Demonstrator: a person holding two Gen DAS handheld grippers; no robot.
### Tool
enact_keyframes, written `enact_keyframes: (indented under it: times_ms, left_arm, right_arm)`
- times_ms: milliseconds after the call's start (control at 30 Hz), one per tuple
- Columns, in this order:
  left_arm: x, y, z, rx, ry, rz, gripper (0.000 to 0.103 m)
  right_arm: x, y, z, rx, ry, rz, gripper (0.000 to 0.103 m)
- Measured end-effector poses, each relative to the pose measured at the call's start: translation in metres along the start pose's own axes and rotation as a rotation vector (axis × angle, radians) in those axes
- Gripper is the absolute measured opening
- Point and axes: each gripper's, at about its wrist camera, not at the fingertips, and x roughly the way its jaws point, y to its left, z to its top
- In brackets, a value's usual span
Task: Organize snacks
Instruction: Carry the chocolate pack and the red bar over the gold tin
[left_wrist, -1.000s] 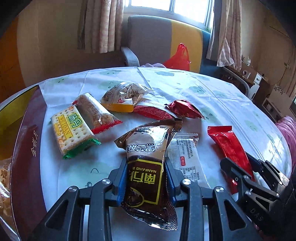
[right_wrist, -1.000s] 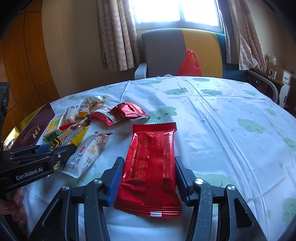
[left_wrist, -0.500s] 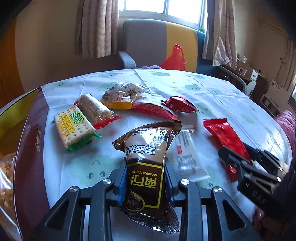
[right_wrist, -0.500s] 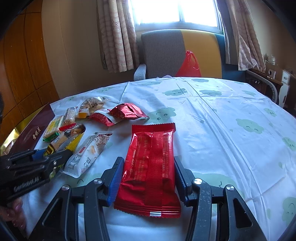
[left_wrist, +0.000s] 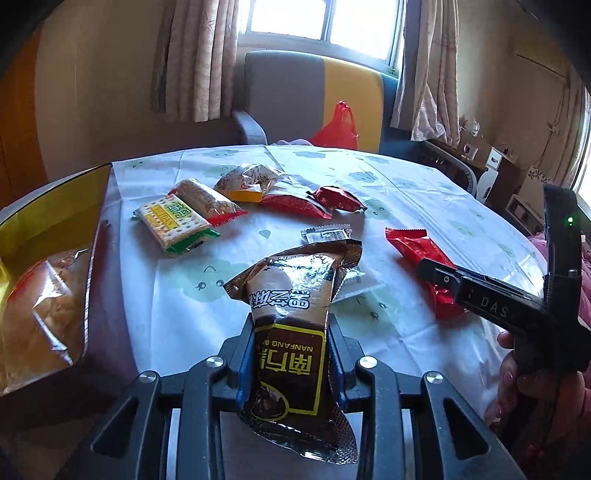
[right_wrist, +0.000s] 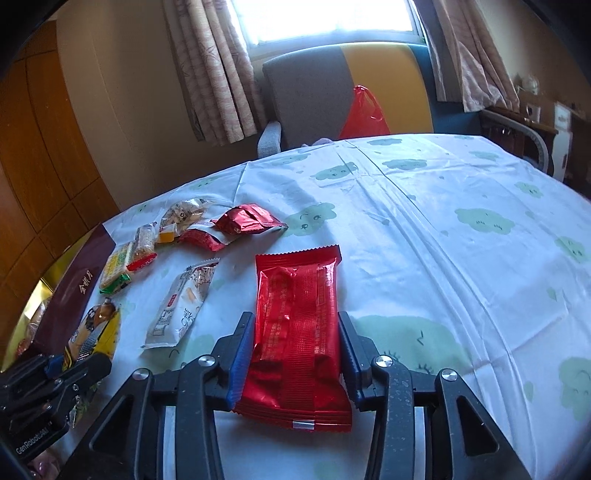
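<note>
We see a glossy brown snack packet (left_wrist: 291, 325) with a yellow-framed label and crinkled foil top, pinched at its lower half between the blue pads of our left gripper (left_wrist: 291, 354), which is closed on it and holds it upright above the tablecloth (left_wrist: 406, 192). Our right gripper (right_wrist: 293, 350) is closed on a flat red wrapper (right_wrist: 297, 317), its crimped far end pointing away from us. To the left, a maroon gift box (left_wrist: 55, 236) with gold lining holds a clear-wrapped pastry (left_wrist: 40, 310). Loose on the cloth lie a green-edged cracker pack (left_wrist: 173, 219), a white sachet (right_wrist: 181, 306) and a small red foil pack (left_wrist: 338, 197).
</note>
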Motion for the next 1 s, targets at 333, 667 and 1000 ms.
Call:
enact_keyframes:
  times_ms: [333, 667, 1000]
  left_arm:
    - [-0.047, 0.006, -0.001, 0.000, -0.079, -0.017, 0.034]
    - [-0.094, 0.040, 0.005, -0.060, -0.171, 0.049, 0.034]
    - [-0.119, 0.099, 0.001, -0.173, -0.206, 0.162, 0.034]
  right_arm:
    - [-0.020, -0.003, -0.007, 0.069, 0.020, 0.038, 0.043]
    - [-0.040, 0.045, -0.001, -0.011, 0.016, 0.149, 0.043]
    - [-0.054, 0.110, 0.007, -0.111, 0.006, 0.271, 0.043]
